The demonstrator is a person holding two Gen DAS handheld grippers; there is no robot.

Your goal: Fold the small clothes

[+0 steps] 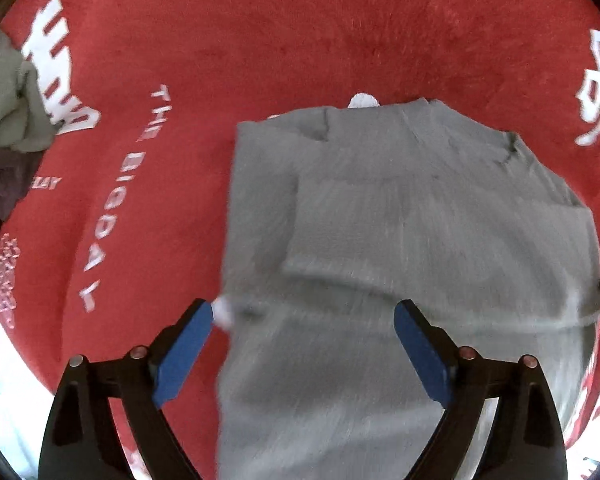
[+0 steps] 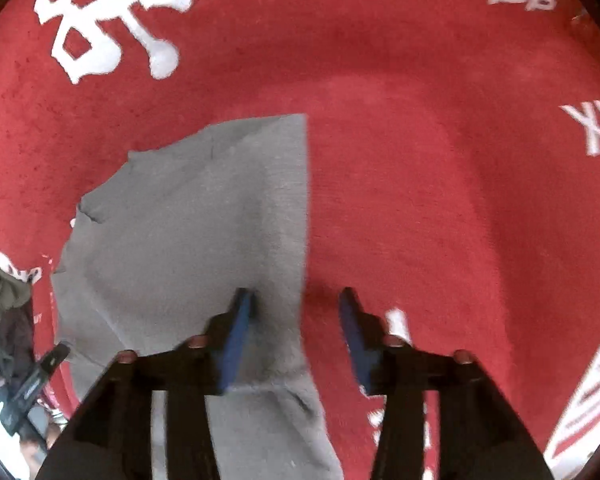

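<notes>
Both wrist views downward, close, sharing grey garment (image 1: 400, 220)

Grey garment (image 1: 400, 220) – matt knitted cloth. Red carpet (image 1: 300, 40) – short rough pile. Gripper fingers (image 1: 184, 356) – blue matt pads.

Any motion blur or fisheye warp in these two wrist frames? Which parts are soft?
Left wrist: the grey knitted garment smears in streaks near the open left gripper, and the white lettering on the red fleece cloth bends with the lens. Right wrist: sharper overall; the garment's near edge by the open right gripper is soft, and the corners are black.
</notes>
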